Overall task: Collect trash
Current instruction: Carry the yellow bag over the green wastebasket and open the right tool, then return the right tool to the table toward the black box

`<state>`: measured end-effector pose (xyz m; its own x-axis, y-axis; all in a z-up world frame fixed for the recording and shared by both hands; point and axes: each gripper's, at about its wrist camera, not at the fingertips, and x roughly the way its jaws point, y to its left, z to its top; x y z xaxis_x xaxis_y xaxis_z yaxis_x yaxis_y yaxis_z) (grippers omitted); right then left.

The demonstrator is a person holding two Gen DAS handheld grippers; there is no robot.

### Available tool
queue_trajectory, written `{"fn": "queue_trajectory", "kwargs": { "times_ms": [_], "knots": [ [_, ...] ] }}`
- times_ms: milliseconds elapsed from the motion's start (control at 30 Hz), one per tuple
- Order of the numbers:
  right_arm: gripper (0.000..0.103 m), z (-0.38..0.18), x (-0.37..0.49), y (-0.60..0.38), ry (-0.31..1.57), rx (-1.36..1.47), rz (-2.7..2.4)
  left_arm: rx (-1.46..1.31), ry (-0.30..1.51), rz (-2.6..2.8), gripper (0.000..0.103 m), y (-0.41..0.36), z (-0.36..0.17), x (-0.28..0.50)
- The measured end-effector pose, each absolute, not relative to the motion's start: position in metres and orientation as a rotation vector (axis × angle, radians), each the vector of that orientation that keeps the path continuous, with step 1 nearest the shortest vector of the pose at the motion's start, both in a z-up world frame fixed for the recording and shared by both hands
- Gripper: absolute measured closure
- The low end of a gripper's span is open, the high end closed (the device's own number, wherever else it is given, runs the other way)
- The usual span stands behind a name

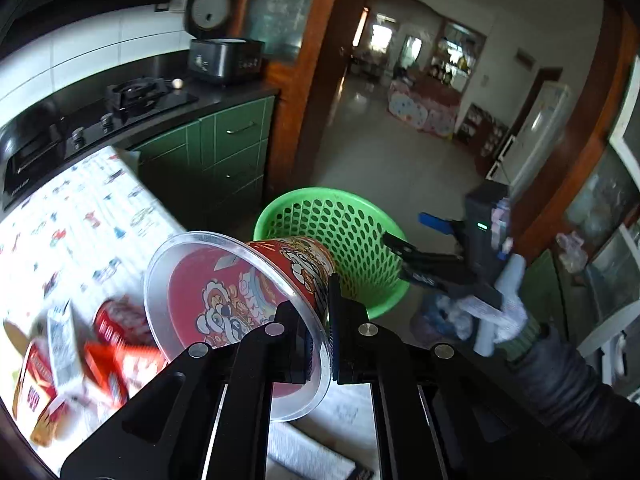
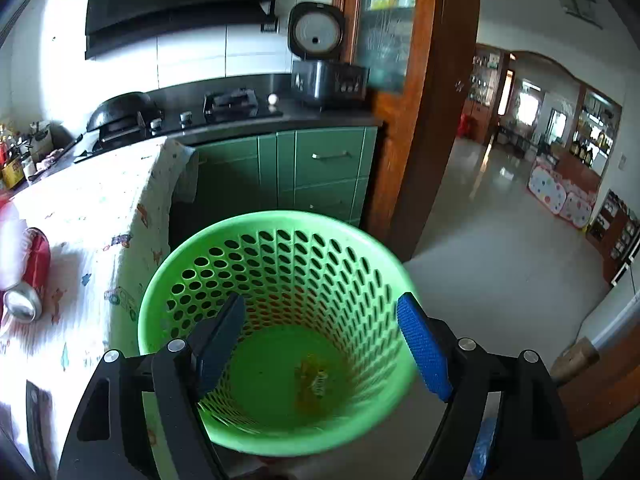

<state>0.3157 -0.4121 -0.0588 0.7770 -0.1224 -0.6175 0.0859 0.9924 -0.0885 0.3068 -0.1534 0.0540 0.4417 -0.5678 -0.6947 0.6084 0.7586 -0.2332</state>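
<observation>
We note daylight overexposing the white tiled wall (image 2: 192, 56) at upper left of the right wrist view. Motion blur smears the red snack wrappers (image 1: 108, 344) at lower left of the left view. Fisheye curvature and dark vignetting mark all frame edges.

We pinch the clear rim of a red noodle cup (image 1: 248, 292) in the left gripper (image 1: 322, 332), tilted toward the green basket (image 1: 348, 232). The right gripper (image 1: 404, 236) hangs over the basket's far edge, jaws apart. Blurred red wrappers (image 1: 108, 344) lie at the table's (image 1: 80, 216) near-left edge.
</observation>
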Motion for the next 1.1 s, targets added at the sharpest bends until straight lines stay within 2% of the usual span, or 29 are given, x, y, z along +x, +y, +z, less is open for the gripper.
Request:
{"fn": "queue_trajectory", "kwargs": {
  "times_ms": [200, 500, 800, 867, 1100],
  "knots": [
    [0.026, -0.059, 0.29, -0.436, 0.626, -0.061, -0.114, 0.061, 1.002, -0.769, 0.098, -0.234, 0.015, 0.37],
    [0.025, -0.085, 0.272, -0.465, 0.612, -0.041, -0.138, 0.189, 1.236, -0.757, 0.097, -0.344, -0.076, 0.421],
    [0.025, -0.117, 0.266, -0.487, 0.654, 0.02, -0.171, 0.177, 1.363, -0.728, 0.092, -0.383, -0.128, 0.435],
    [0.025, -0.12, 0.264, -0.49, 0.658, 0.031, -0.17, 0.186, 1.357, -0.722, 0.087, -0.387, -0.132, 0.435],
    [0.025, -0.117, 0.249, -0.489, 0.658, 0.043, -0.17, 0.203, 1.342, -0.696, 0.087, -0.385, -0.125, 0.428]
  ]
}}
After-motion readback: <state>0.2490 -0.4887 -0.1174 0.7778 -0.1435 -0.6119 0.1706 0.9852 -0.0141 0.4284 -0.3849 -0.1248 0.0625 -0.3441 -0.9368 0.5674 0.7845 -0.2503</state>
